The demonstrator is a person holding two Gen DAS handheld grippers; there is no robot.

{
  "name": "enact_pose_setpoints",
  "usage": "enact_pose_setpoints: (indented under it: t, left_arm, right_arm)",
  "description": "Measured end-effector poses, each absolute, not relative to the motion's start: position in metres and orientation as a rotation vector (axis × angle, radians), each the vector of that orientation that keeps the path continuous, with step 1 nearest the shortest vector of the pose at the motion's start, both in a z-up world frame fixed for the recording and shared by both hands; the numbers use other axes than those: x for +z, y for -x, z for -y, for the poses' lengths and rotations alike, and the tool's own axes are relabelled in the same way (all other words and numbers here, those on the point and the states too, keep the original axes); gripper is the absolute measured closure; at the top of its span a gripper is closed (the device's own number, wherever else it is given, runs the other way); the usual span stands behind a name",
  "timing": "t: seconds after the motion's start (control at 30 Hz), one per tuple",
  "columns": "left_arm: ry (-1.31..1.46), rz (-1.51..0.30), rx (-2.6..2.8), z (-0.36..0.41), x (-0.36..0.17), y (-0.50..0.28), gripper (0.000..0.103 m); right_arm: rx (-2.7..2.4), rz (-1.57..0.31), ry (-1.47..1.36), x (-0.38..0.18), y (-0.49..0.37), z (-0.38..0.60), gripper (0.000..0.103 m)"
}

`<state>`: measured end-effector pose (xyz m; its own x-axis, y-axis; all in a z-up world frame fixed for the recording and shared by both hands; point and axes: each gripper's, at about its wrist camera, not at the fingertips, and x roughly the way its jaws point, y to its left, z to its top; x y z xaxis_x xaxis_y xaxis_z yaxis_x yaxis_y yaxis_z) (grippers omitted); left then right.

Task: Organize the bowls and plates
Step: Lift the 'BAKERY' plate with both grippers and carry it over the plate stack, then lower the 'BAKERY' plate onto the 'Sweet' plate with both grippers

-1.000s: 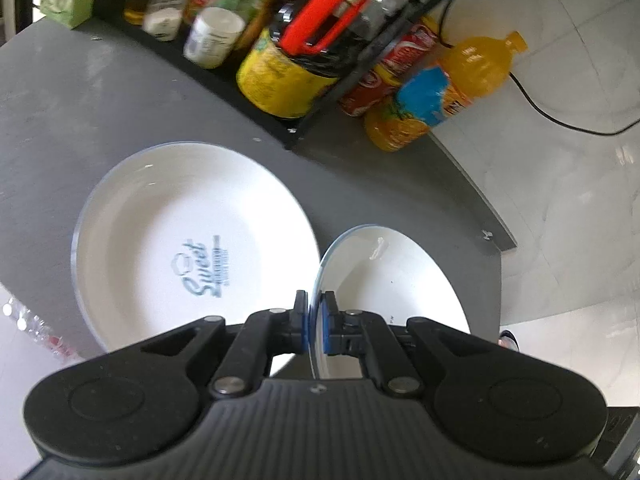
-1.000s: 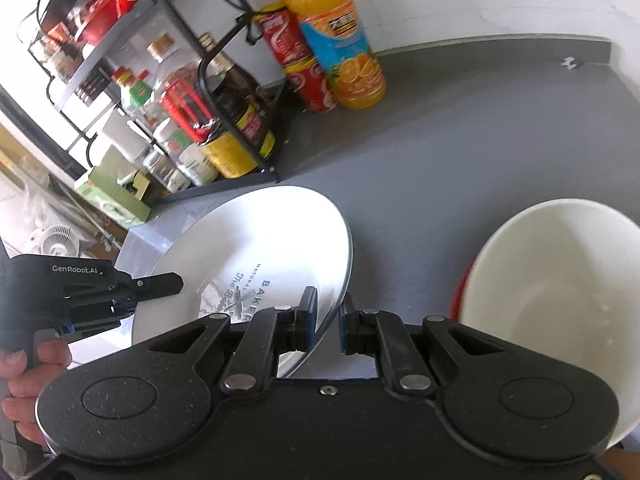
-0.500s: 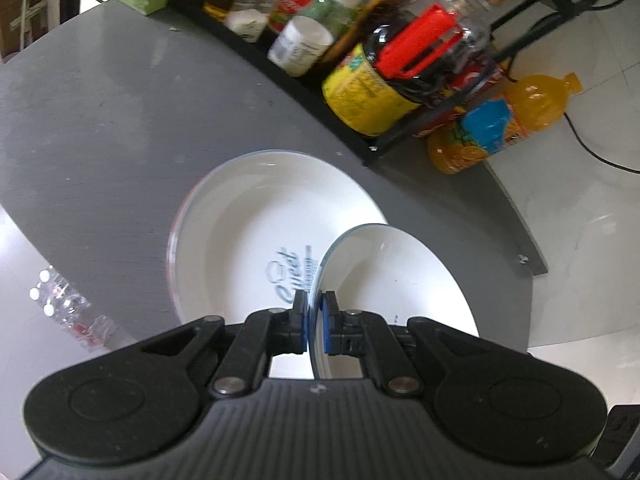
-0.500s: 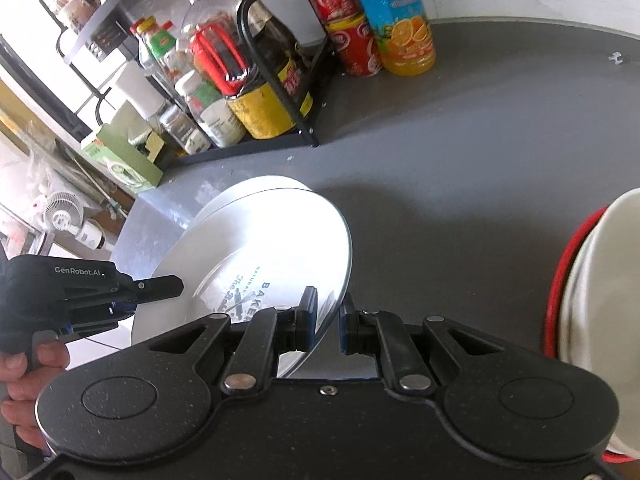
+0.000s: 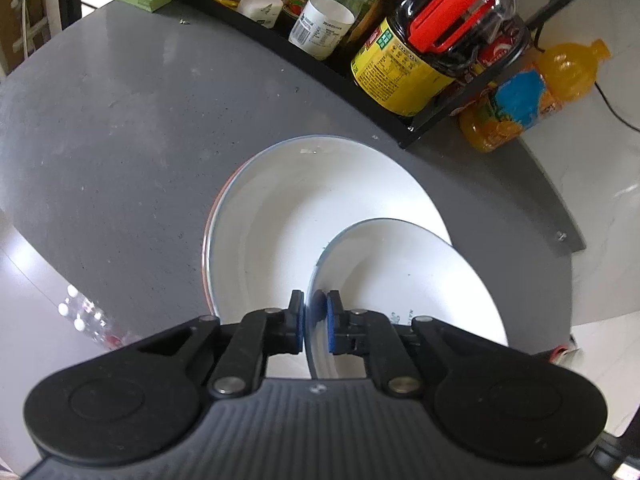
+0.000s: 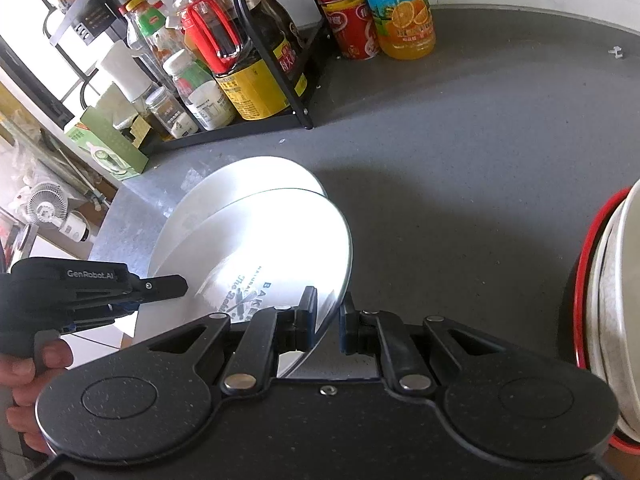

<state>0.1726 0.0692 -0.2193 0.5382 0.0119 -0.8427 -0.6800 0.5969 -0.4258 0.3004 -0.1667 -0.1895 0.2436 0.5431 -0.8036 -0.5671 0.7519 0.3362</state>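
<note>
My left gripper (image 5: pixel 315 322) is shut on the rim of a white plate (image 5: pixel 404 280), held tilted over a larger white plate (image 5: pixel 288 216) lying on the grey counter (image 5: pixel 120 128). In the right wrist view the held plate (image 6: pixel 272 256) shows above the lower plate (image 6: pixel 248 176). My right gripper (image 6: pixel 325 322) straddles the held plate's near rim with a gap on the right pad, so it is open. The left gripper's body (image 6: pixel 92 288) shows at the left. A stack of bowls with a red rim (image 6: pixel 604 304) stands at the right edge.
A black wire rack (image 6: pixel 280 120) with sauce bottles and jars stands at the back of the counter. Beside it stand an orange juice bottle (image 6: pixel 400 4) and red cans (image 6: pixel 352 28). A green box (image 6: pixel 108 148) sits at the rack's left end. The counter edge drops off at the left.
The held plate has moved from beside the larger plate to over it. The right gripper has swung left, so the bowls slid to the frame's right edge.
</note>
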Motion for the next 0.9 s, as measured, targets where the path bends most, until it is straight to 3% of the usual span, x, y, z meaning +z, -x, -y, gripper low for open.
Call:
enact_pose_setpoints:
  t: [0.9]
  left_arm:
    - [0.541,-1.062,0.48,-0.075,-0.231,-0.21,0.085]
  right_arm:
    - [0.615,-1.072,0.065,-0.204,-0.288,0.131,0.089]
